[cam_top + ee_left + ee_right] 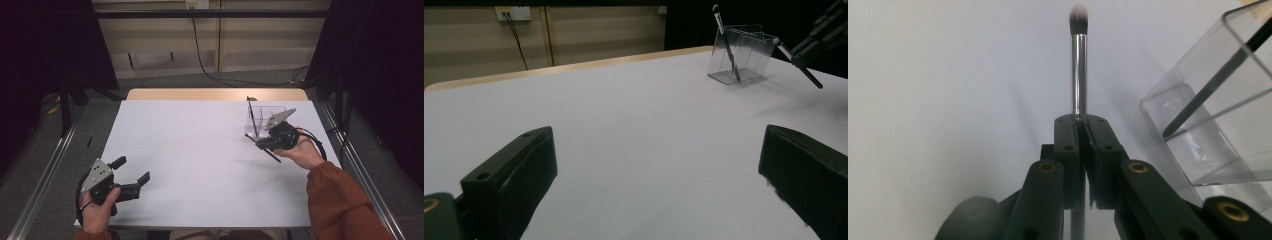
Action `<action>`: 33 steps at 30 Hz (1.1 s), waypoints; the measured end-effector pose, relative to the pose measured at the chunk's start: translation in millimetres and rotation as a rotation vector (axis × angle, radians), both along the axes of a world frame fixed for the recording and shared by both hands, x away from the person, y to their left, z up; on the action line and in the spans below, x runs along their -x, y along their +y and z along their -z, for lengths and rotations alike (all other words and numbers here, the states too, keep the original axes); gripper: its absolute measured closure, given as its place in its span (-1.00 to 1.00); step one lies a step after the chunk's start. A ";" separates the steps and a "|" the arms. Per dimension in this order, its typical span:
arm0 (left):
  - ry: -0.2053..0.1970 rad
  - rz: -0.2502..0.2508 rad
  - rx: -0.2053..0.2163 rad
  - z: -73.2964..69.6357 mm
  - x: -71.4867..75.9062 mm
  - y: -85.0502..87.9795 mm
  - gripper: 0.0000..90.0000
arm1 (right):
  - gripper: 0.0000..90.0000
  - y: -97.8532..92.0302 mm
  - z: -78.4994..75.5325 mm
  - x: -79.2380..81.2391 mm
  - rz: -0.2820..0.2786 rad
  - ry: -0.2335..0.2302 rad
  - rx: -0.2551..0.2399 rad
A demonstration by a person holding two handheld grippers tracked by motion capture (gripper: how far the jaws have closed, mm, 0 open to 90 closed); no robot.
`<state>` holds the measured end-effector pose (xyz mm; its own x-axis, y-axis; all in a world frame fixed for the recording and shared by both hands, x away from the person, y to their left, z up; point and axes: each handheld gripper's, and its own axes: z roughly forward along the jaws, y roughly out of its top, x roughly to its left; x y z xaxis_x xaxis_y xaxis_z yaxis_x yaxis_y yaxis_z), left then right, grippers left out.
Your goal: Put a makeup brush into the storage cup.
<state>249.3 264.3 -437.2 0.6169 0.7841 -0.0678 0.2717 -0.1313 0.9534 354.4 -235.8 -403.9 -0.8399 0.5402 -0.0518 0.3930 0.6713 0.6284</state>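
Note:
A slim make-up brush (1078,60) with a silver ferrule and pale bristles sticks out past my right gripper (1080,120), whose jaws are shut on its handle. In the high view that gripper (261,143) hovers over the right side of the table, just in front of a clear acrylic holder (270,117); the held brush (272,156) slants through it. A second dark brush (253,117) leans upright inside the holder. My left gripper (135,168) rests low at the front left, open, with nothing between its jaws (656,135).
The white table top (200,150) has a wooden strip along its far edge. Metal rails run down both sides of the table. A black cable hangs down the back wall.

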 end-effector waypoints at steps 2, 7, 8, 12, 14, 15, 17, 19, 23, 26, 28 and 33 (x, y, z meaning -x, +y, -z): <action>0.000 -0.001 -0.001 0.0 0.0 0.0 -0.95 | 0.88 -2.5 -0.5 2.2 0.026 -0.016 -0.027; 0.000 -0.002 0.000 0.0 -0.1 0.2 -0.95 | 0.88 -7.0 -0.2 5.6 0.065 -0.032 -0.112; 0.000 -0.002 0.000 0.0 -0.1 0.2 -0.95 | 0.88 -7.7 -0.1 7.3 0.068 -0.030 -0.138; 0.000 -0.002 0.000 -0.1 0.0 0.1 -0.95 | 0.88 -8.9 -0.4 11.8 0.099 -0.060 -0.214; -0.002 -0.002 0.001 -0.1 0.2 0.0 -0.95 | 0.88 -10.5 -0.2 12.6 0.112 -0.064 -0.246; -0.003 -0.002 0.000 -0.1 0.1 0.2 -0.95 | 0.88 -10.9 -0.1 13.0 0.117 -0.070 -0.255; 0.000 -0.003 0.001 -0.1 0.0 0.4 -0.95 | 0.88 -11.4 0.2 14.8 0.116 -0.071 -0.272; 0.002 -0.002 -0.005 0.1 -0.2 0.6 -0.95 | 0.88 -11.7 1.2 16.8 0.109 -0.073 -0.292; 0.003 -0.004 -0.003 0.1 -0.3 0.4 -0.95 | 0.88 -12.1 3.9 22.0 0.112 -0.097 -0.313; 0.002 -0.003 -0.004 0.0 0.0 0.3 -0.95 | 0.88 -14.7 3.8 22.9 0.125 -0.107 -0.352; 0.001 -0.006 -0.004 0.0 0.0 0.9 -0.95 | 0.88 -16.2 2.6 23.6 0.127 -0.113 -0.381; -0.002 -0.006 -0.006 -0.1 -0.3 1.0 -0.95 | 0.88 -17.2 -1.5 26.9 0.128 -0.137 -0.429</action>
